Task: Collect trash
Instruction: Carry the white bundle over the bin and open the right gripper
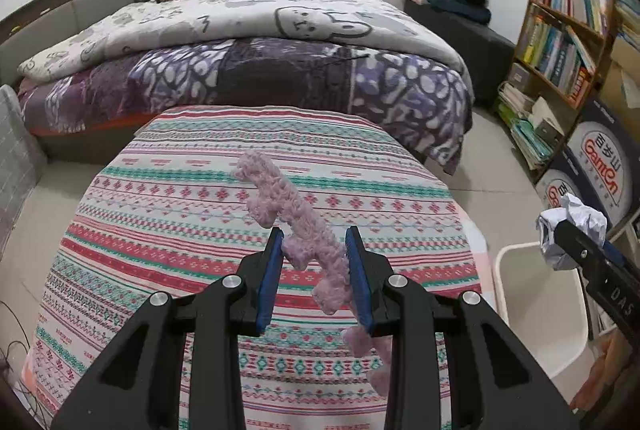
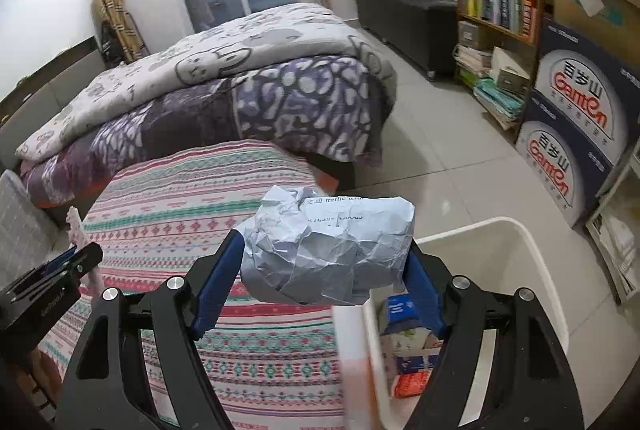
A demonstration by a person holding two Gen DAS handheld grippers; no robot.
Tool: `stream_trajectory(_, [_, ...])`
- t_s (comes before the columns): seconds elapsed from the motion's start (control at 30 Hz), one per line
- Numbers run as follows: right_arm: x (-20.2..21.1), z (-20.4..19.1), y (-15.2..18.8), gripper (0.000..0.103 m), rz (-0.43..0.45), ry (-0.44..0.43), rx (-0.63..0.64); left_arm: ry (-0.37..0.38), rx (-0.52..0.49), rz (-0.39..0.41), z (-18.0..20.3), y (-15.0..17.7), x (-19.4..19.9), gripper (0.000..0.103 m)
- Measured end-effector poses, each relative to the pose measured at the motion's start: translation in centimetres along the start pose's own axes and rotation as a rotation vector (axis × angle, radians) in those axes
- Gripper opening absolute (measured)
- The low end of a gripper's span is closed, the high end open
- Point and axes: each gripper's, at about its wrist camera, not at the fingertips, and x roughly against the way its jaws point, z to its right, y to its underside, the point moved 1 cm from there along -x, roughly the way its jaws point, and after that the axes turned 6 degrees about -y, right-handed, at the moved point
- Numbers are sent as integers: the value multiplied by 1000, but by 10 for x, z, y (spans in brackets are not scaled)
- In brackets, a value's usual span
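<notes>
the left gripper (image 1: 314, 270) is pinching a fuzzy pink strip (image 1: 288, 213) above the striped table (image 1: 160, 230); the right gripper (image 2: 320, 282) is squeezing crumpled paper (image 2: 332, 250), best centred over the white bin (image 2: 500, 234) before letting go.

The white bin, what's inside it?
In the white bin there are a blue-and-white carton and orange-and-white packaging. The right hand-held gripper, shut on crumpled paper, covers part of the inside.
</notes>
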Motion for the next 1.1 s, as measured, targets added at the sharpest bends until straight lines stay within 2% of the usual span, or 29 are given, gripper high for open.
stream_trajectory(0.77, [28,85,1,74,1,138,-156,113,-144,27,99,7,14,32])
stream_trajectory(0.87, [34,96,2,77,9,157,-179,134,-169,29,115,10,16,32])
stream_trajectory(0.93, [39,106,2,86,16,171,-200,151,-186,29,127,13,18,32])
stream_trajectory(1.1, [53,137,4,89,32,206,-262,189,-220,22,156,19,20,32])
